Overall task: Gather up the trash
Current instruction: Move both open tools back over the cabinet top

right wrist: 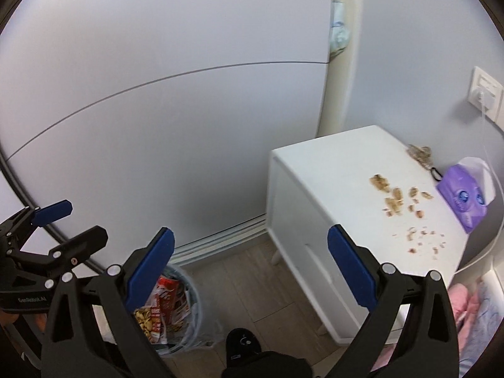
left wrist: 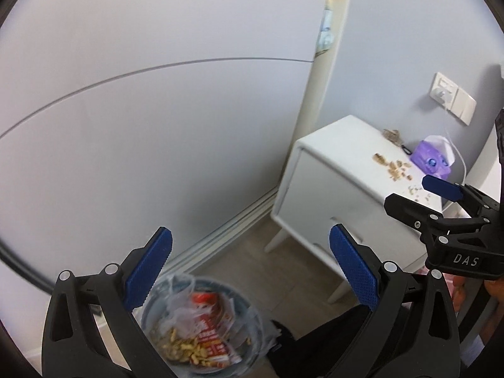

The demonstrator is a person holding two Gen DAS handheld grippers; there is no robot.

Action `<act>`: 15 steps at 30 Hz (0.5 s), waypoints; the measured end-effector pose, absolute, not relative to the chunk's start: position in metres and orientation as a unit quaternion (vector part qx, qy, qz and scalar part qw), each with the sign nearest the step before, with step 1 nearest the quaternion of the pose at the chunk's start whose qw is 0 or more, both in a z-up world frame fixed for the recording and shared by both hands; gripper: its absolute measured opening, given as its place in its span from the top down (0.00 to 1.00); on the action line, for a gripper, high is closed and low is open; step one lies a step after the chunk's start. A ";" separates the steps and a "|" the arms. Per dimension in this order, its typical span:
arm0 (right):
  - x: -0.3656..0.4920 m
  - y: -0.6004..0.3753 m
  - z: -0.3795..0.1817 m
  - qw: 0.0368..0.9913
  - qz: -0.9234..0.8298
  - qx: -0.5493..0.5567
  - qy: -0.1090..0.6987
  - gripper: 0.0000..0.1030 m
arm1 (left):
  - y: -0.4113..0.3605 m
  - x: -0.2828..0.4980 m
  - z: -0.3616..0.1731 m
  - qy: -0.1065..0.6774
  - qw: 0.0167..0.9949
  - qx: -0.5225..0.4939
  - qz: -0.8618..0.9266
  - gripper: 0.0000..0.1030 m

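Peanut shells [right wrist: 396, 201] [left wrist: 398, 171] lie scattered on top of a white nightstand [right wrist: 321, 170] [left wrist: 340, 145]. On the floor stands a round bin [left wrist: 252, 327] [right wrist: 192, 312] lined with clear plastic, holding shells and a red wrapper [left wrist: 209, 334] [right wrist: 163, 308]. My left gripper [left wrist: 249, 267] hangs open above the bin with nothing between its blue pads; it also shows at the left edge of the right wrist view [right wrist: 75, 220]. My right gripper [right wrist: 250, 267] is open and empty, up over the floor between bin and nightstand; it appears at the right of the left wrist view [left wrist: 409, 193].
A purple tissue pack [right wrist: 463, 198] [left wrist: 433, 159] and a small dark clump [right wrist: 420, 154] sit at the back of the nightstand. A wall socket [right wrist: 485, 93] has a white cable. Large pale wardrobe panels [right wrist: 157, 94] fill the left. A dark shoe [right wrist: 242, 343] is below.
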State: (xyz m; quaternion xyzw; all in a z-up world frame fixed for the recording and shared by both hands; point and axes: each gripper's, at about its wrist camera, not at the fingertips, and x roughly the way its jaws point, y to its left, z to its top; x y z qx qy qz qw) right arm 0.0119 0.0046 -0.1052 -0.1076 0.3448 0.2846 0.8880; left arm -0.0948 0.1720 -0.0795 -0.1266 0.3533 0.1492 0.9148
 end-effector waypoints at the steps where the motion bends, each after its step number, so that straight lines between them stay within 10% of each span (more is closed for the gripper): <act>1: 0.015 0.000 -0.103 0.890 0.281 -0.105 0.344 0.08 | 0.167 -0.088 -0.076 0.353 0.916 -0.122 0.144 0.06; 15: 0.066 -0.080 -0.074 0.922 0.199 -0.089 0.321 0.08 | 0.105 -0.003 -0.056 0.354 0.929 -0.089 0.056 0.06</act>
